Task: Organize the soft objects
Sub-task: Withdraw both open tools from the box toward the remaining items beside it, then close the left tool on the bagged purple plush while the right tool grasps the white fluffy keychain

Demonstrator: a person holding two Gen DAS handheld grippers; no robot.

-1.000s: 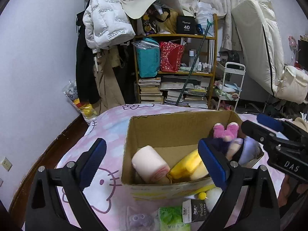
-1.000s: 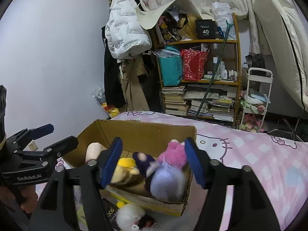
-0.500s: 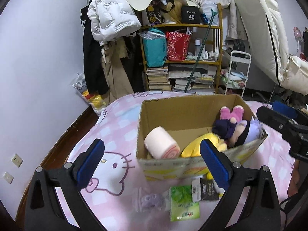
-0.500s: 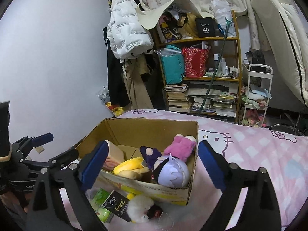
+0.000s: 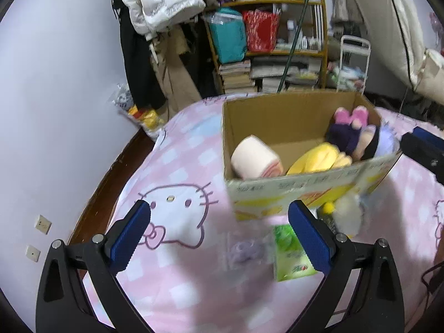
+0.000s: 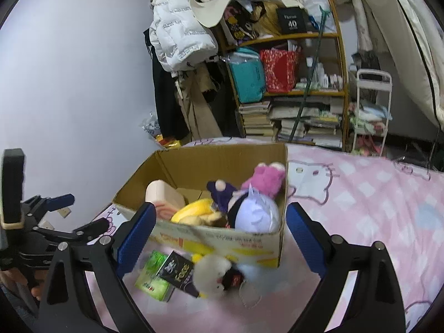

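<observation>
You are looking at a matt brown cardboard box (image 6: 222,163) with a glossy printed front, sitting on soft pink cloth bedding (image 5: 177,213). Fuzzy plush toys (image 6: 258,211) are filling it. The gripper pads (image 6: 136,233) are showing ribbed blue rubber on matt black plastic arms with shiny metal screws.

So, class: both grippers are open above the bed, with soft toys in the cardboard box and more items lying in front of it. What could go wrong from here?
1. The white fluffy toy lies against the black packet and green packet; the right gripper could pinch a packet too.
2. The cardboard box looks crowded on its right side, so the purple-haired doll might spill out.
3. The left gripper is near the clear bag, which is easily mistaken for a soft toy.
</observation>
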